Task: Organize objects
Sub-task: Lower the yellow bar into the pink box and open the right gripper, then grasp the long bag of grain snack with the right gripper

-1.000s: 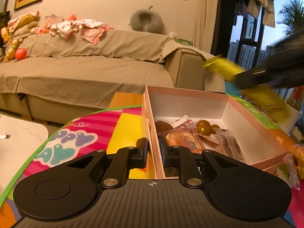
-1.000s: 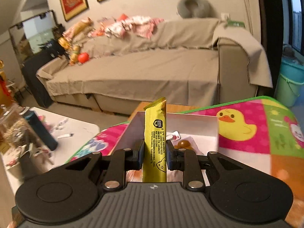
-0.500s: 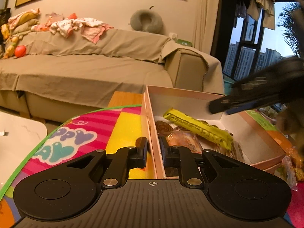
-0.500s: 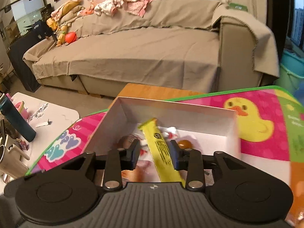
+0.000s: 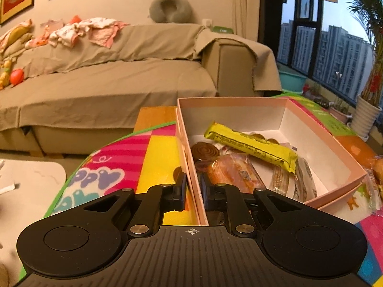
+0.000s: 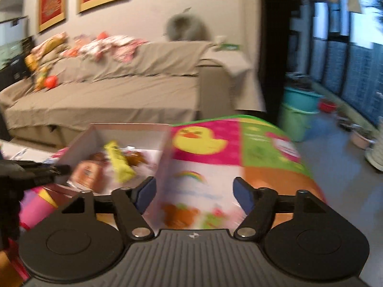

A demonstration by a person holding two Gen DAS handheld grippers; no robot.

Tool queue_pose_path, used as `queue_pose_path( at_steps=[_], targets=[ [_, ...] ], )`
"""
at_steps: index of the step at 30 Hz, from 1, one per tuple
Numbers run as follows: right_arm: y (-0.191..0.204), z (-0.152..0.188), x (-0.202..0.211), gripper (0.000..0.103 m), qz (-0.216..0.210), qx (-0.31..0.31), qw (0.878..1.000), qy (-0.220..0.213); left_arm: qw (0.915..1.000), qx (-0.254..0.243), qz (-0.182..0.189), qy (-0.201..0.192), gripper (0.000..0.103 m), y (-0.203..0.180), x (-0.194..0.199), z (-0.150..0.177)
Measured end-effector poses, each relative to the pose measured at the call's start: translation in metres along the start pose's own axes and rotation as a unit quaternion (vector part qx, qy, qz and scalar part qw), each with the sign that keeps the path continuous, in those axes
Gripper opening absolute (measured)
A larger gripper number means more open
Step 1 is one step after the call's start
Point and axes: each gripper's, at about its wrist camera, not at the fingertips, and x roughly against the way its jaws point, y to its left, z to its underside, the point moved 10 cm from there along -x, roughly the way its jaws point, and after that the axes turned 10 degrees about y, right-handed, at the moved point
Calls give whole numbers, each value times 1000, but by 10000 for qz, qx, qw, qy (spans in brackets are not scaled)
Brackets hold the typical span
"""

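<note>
A pink cardboard box [image 5: 323, 141] stands on the colourful play mat [image 5: 158, 153]. My left gripper [image 5: 192, 189] is shut on the box's left wall, one finger inside and one outside. In the box a yellow snack bar [image 5: 251, 147] lies across several wrapped snacks, among them an orange pastry pack [image 5: 232, 172] and a brown spiral biscuit [image 5: 205, 149]. In the blurred right wrist view my right gripper [image 6: 195, 192] hangs over the mat to the right of the box [image 6: 115, 134]. Its jaws are opening with nothing between them. The yellow bar [image 6: 118, 161] lies in the box.
More wrapped snacks [image 5: 378, 167] lie on the mat right of the box. Behind the table stands a beige covered sofa [image 5: 107, 83] with clothes on its back. A white side table [image 5: 28, 186] is at the left. A teal tub [image 6: 301, 100] sits by the window.
The right gripper carried the yellow bar over the box, let it go among the snacks and swung away to the right, opening wide. The left gripper kept its hold on the box wall.
</note>
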Motion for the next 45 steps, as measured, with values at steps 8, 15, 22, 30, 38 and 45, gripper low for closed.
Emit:
queue_pose_path(
  at_steps=[8, 15, 22, 30, 38, 45],
  targets=[
    [-47, 69, 6, 80, 750, -454, 9960, 173, 9989, 234, -69, -396, 14, 2, 3, 4],
    [-48, 94, 12, 87, 918, -457, 9933, 538, 9977, 320, -9, -591, 14, 3, 7, 5],
    [-56, 83, 4, 87, 1049, -280, 9927, 534, 9964, 523, 138, -649, 15, 5, 6, 5],
    [-125, 54, -23, 87, 810, -1502, 9830, 673, 9961, 569, 187, -646, 15, 7, 7, 7],
    [-104, 90, -24, 86, -92, -1899, 9744, 1201, 9960, 586, 209, -644, 15, 7, 8, 7],
    [-23, 77, 12, 86, -488, -271, 9930, 1042, 9959, 594, 224, -638, 15, 7, 9, 7]
  ],
)
